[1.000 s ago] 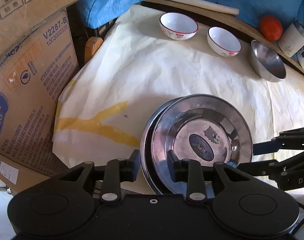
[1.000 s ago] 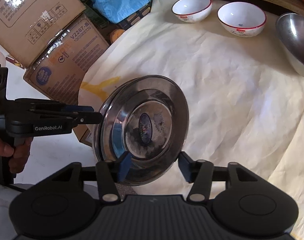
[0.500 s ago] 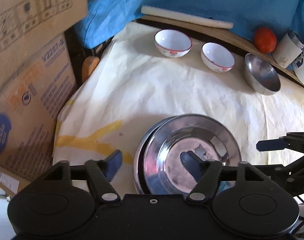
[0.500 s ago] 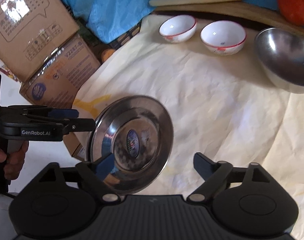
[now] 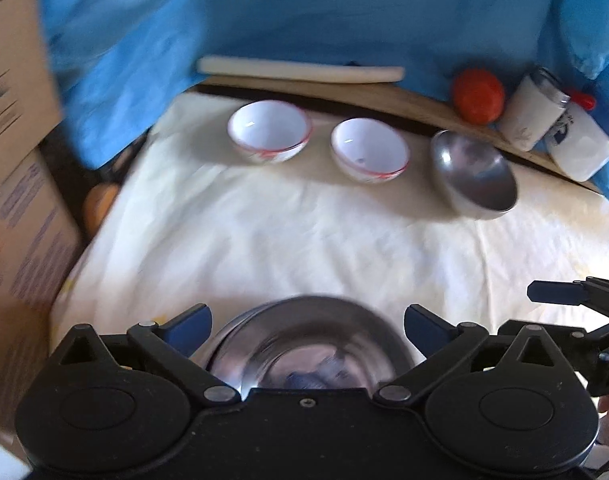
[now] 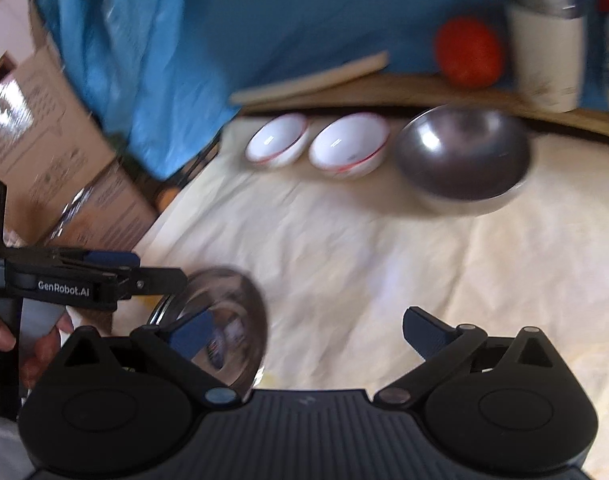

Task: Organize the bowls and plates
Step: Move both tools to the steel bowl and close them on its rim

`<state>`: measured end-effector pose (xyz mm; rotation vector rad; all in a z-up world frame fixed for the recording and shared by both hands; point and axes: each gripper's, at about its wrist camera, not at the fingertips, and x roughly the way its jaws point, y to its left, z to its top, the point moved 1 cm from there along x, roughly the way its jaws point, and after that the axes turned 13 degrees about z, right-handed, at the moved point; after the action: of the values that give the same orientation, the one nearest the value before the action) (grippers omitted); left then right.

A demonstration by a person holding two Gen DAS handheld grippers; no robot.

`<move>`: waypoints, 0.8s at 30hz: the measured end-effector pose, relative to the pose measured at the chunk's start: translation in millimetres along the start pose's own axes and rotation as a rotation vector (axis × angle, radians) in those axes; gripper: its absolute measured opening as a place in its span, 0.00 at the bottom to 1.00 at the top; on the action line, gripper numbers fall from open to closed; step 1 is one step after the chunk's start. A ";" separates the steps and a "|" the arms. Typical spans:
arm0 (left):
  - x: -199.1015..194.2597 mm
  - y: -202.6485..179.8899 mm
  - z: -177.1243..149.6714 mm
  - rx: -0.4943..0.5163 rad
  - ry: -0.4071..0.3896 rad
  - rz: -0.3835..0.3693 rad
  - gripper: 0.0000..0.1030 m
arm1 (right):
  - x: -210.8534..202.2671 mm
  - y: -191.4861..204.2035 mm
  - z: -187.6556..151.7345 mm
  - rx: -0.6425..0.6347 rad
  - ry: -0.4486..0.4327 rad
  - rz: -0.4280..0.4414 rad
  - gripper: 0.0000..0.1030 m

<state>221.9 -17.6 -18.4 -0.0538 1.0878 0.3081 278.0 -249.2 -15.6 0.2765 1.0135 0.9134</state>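
Stacked steel plates (image 5: 308,340) lie on the cream cloth at the near left, just under my left gripper (image 5: 306,322), which is open and empty above them. In the right wrist view the plates (image 6: 228,320) sit at the lower left. My right gripper (image 6: 308,330) is open and empty to their right. Two white bowls with red rims (image 5: 269,131) (image 5: 370,150) and a steel bowl (image 5: 474,174) stand in a row at the far edge; they also show in the right wrist view (image 6: 278,144) (image 6: 348,144) (image 6: 462,158).
Cardboard boxes (image 5: 20,184) stand at the left. A blue cloth (image 5: 304,12) hangs behind. A rolling pin (image 5: 300,72), a tomato (image 5: 478,96) and white containers (image 5: 532,114) sit on a wooden board at the back.
Both grippers have opened wide, let go of the steel plate and pulled back and up. The plate now lies on the stack.
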 end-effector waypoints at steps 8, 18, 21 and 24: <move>12.9 -43.6 38.8 0.007 -0.010 -0.086 0.99 | -33.6 -37.1 -2.0 0.087 -0.141 -0.097 1.00; 43.8 -88.5 65.6 -0.086 0.049 -0.167 0.99 | -60.2 -77.9 -7.9 0.183 -0.210 -0.193 1.00; 50.8 -98.2 70.2 -0.096 0.060 -0.167 0.99 | -61.7 -84.8 -4.9 0.193 -0.215 -0.198 1.00; 58.0 -104.5 74.6 -0.114 0.065 -0.163 0.99 | -60.7 -89.0 0.9 0.192 -0.228 -0.210 1.00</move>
<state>339.5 -90.3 -45.6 -0.2543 1.1224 0.2220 312.8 -350.0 -30.5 0.4173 0.9002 0.5809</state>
